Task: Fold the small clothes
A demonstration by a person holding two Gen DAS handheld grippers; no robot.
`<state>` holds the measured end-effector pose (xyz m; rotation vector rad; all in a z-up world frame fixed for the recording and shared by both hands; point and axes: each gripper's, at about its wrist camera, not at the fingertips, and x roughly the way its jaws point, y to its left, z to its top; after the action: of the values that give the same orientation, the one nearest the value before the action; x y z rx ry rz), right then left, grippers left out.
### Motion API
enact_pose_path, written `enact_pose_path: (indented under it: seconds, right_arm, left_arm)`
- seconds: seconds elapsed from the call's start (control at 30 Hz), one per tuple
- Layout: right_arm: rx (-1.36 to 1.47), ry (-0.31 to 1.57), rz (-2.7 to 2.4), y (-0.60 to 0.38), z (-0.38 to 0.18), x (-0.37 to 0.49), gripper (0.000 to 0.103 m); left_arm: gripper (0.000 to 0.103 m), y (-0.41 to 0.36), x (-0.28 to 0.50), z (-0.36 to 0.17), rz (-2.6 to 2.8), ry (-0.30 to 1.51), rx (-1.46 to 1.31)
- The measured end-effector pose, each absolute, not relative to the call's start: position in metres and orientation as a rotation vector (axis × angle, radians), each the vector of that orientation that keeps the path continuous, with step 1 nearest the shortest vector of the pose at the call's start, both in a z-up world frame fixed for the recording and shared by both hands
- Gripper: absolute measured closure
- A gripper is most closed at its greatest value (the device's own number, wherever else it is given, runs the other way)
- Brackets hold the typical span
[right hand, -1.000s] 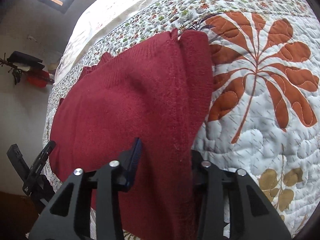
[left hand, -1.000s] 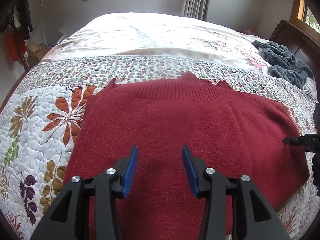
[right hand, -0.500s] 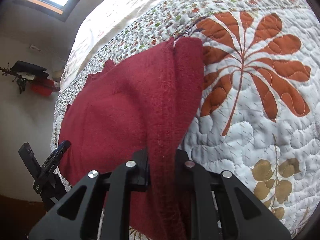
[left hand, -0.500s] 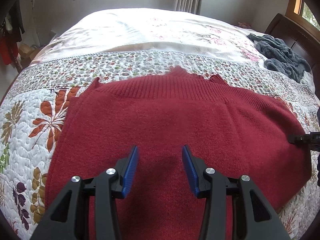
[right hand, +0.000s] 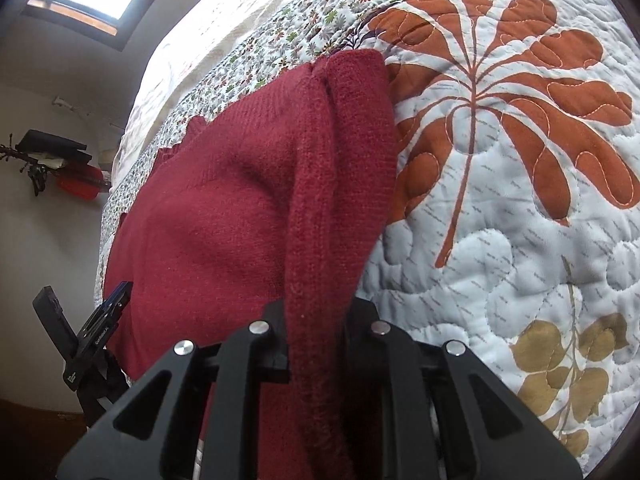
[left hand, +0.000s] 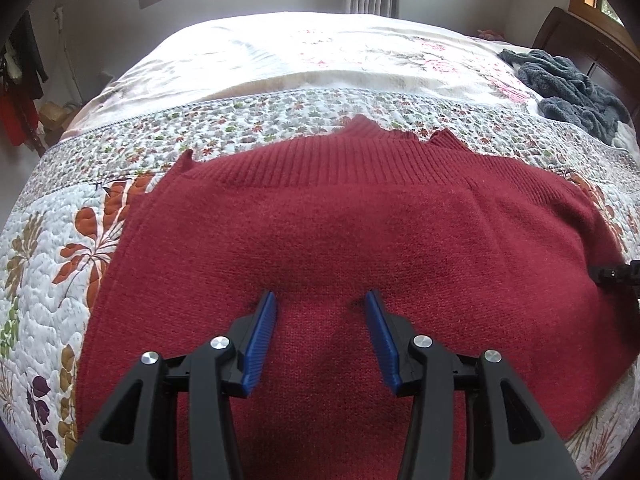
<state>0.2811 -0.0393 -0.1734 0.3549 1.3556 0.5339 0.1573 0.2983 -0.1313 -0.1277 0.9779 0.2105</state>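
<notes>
Red knit sweater lies spread on the quilted bed, barely folded as yet: the right tongs are clamped on its side edge, lifting it, while the left tongs hover apart above.

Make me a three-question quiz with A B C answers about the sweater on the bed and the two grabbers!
1. Where does the grey blanket lie?
A. on the floor
B. on the bed's far right side
C. under the sweater

2. What colour is the sweater?
A. dark red
B. green
C. yellow

3. What is the right gripper doing?
A. hanging open
B. pinching the sweater's edge
C. holding a sock

Answers: 1 B, it sits by the headboard. 2 A, both views show red knit. 3 B, the fabric runs between its closed fingers, while the left gripper is open.
</notes>
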Motion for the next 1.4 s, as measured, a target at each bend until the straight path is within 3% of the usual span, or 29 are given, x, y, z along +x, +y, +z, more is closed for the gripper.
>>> enact_pose_path:
  seconds: [0.4, 0.8, 1.23, 1.4]
  right_arm:
    - [0.341, 1.392, 0.439, -0.022, -0.141, 0.286, 0.089]
    - [0.011, 1.307, 0.450, 0.088, -0.065, 0.265, 0.090]
    - [-0.127, 1.327, 0.472, 0.166, -0.086, 0.244, 0.089]
    - [-0.157, 1.349, 0.462, 0.185, -0.098, 0.242, 0.079]
  left_arm:
    - [0.053, 0.306, 0.161, -0.127, 0.187, 0.992, -0.184]
    - [0.053, 0.326, 0.149, -0.101, 0.114, 0.972, -0.307]
    - [0.053, 0.348, 0.147, -0.102, 0.117, 0.977, -0.369]
    - [0.053, 0.355, 0.146, -0.107, 0.113, 0.986, -0.411]
